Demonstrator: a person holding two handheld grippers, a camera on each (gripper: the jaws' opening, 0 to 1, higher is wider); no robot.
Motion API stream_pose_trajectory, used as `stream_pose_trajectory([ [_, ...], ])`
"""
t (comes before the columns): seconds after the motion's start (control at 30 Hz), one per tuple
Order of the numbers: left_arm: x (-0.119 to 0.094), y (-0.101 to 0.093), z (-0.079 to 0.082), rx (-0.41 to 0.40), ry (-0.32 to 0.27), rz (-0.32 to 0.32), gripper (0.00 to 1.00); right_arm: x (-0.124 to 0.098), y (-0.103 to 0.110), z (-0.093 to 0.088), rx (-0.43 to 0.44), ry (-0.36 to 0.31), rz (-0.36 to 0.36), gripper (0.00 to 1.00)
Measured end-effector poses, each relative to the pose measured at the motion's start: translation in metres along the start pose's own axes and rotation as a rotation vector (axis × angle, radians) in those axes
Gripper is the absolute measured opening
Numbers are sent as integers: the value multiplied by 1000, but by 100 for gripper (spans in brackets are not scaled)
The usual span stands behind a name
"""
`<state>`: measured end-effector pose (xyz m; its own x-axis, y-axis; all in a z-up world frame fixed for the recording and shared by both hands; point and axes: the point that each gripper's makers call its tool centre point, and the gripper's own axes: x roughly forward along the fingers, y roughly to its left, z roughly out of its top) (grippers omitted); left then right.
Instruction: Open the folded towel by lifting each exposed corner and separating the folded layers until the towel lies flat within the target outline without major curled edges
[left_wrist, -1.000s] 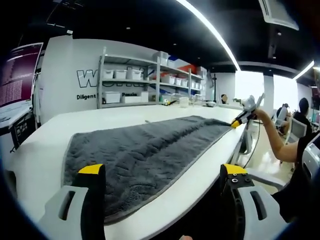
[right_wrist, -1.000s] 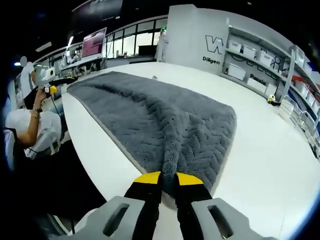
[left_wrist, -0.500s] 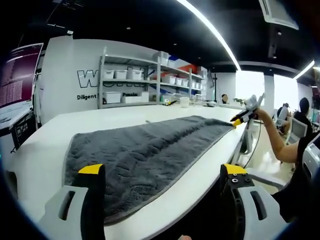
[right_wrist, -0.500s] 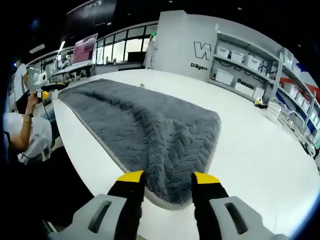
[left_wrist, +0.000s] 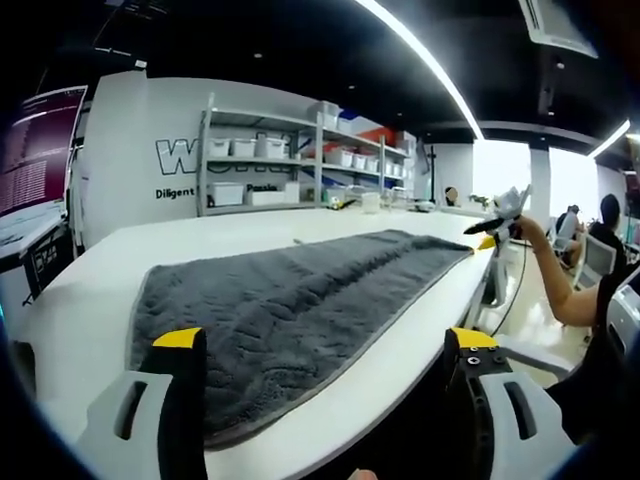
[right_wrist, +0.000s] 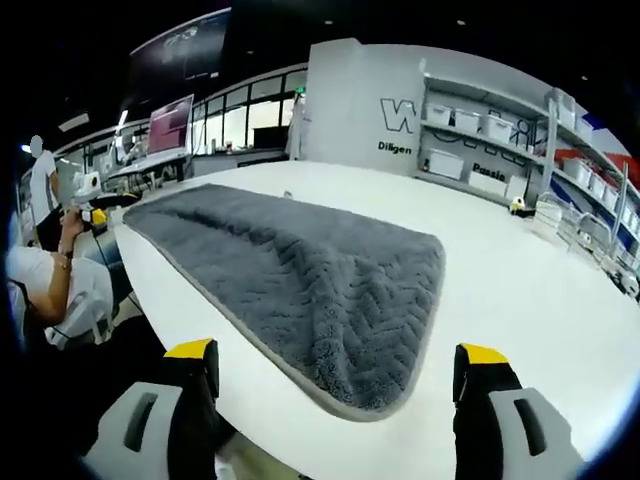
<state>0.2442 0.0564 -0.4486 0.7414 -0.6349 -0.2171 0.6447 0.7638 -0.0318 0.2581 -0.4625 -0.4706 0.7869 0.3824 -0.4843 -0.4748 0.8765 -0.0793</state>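
Both my grippers (left_wrist: 325, 345) (right_wrist: 340, 360) gape, empty; towel (right_wrist: 300, 275): soft, limp, probably light; I'd pinch hemmed corners.

A dark grey plush towel (left_wrist: 300, 300) with a raised chevron weave and a thin paler hem lies spread out long on the white tabletop (left_wrist: 150, 240). In the left gripper view it runs from a rounded near corner at the lower left away to the far right, its long right edge following the tabletop's rim closely. In the right gripper view the same towel (right_wrist: 300, 275) stretches from a rounded near corner towards the far left. The pile is mostly flat, with soft ripples and a slightly humped fold near that near corner. No edge looks curled over.
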Motion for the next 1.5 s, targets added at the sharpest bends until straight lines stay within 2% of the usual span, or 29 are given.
stream_pose_trajectory([
  [0.27, 0, 1, -2, -1, 6, 4, 99, -5, 9, 17, -44, -26, -26, 99],
  [0.4, 1, 0, -3, -1, 7, -1, 99, -4, 26, 29, -98, -39, -8, 98],
  [0.57, 1, -4, -3, -3, 10, -11, 99, 1, 53, 45, -138, -65, 45, 90],
  [0.63, 0, -5, -3, -2, 7, -13, 99, 6, 64, 48, -164, -52, 64, 86],
  [0.77, -1, -6, -2, -1, 0, -18, 99, 21, 85, 54, -233, -35, 90, 86],
  [1.03, -2, -4, -5, -8, -2, -18, 98, 53, 122, 67, -240, -31, 190, 83],
  [1.07, -3, -3, -5, -10, -3, -17, 98, 58, 130, 70, -262, -40, 213, 83],
  [1.27, -6, -2, -5, -13, -6, -11, 98, 73, 154, 76, -308, -28, 266, 83],
  [1.5, -6, -2, -9, -13, 0, -9, 98, 86, 180, 81, -347, -24, 327, 78],
])
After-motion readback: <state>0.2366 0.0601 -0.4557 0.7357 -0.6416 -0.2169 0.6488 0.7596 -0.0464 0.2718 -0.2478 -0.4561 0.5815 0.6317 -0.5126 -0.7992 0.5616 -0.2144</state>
